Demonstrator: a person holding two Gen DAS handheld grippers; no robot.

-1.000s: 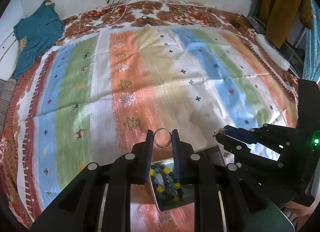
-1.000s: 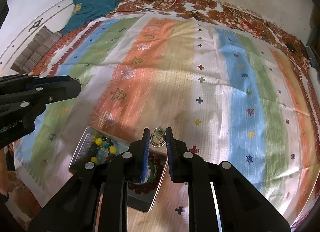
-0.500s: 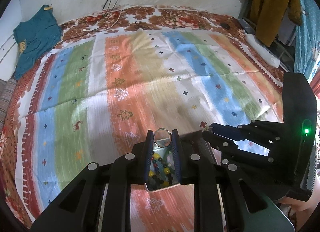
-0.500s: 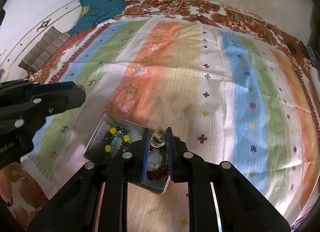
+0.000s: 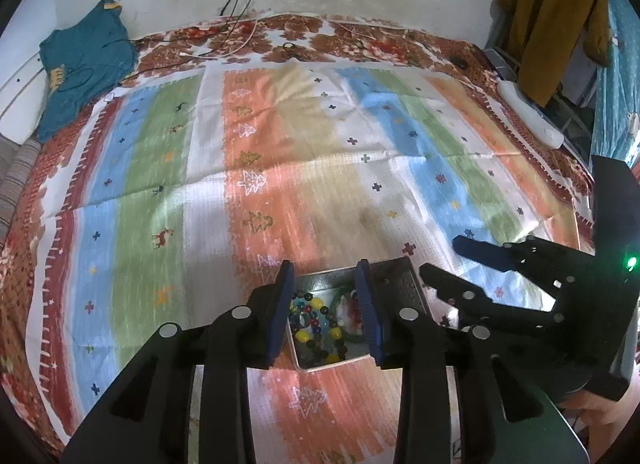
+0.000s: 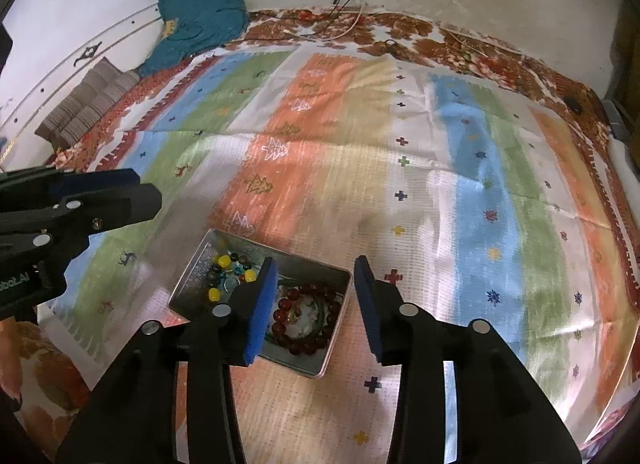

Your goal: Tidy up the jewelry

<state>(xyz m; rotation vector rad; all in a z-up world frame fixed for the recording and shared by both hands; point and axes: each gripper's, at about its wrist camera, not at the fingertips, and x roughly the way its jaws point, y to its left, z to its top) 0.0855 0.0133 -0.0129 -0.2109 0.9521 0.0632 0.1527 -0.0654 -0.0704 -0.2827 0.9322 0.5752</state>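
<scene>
Jewelry sits gathered in a small metal tin (image 6: 334,348) on the striped bedspread (image 6: 440,168), and both grippers hang over it, tilted down toward the bed. In the right wrist view the tin holds a multicoloured bead bracelet (image 6: 230,274) with yellow and dark beads at its left end, and a dark red bead bracelet (image 6: 304,322) at its right end, with a small gold-looking piece lying inside that red loop; I can't make out what it is. The right gripper (image 6: 316,304) is opening its jaws, with nothing pinched between the blue pads; the red bracelet shows through the gap below. The left gripper (image 5: 326,310) is opening as well, pads clear of everything, and the colourful beads lie in the tin beneath it. A teal shirt (image 5: 86,60) lies crumpled at the far left edge of the bed, near the wall.
</scene>
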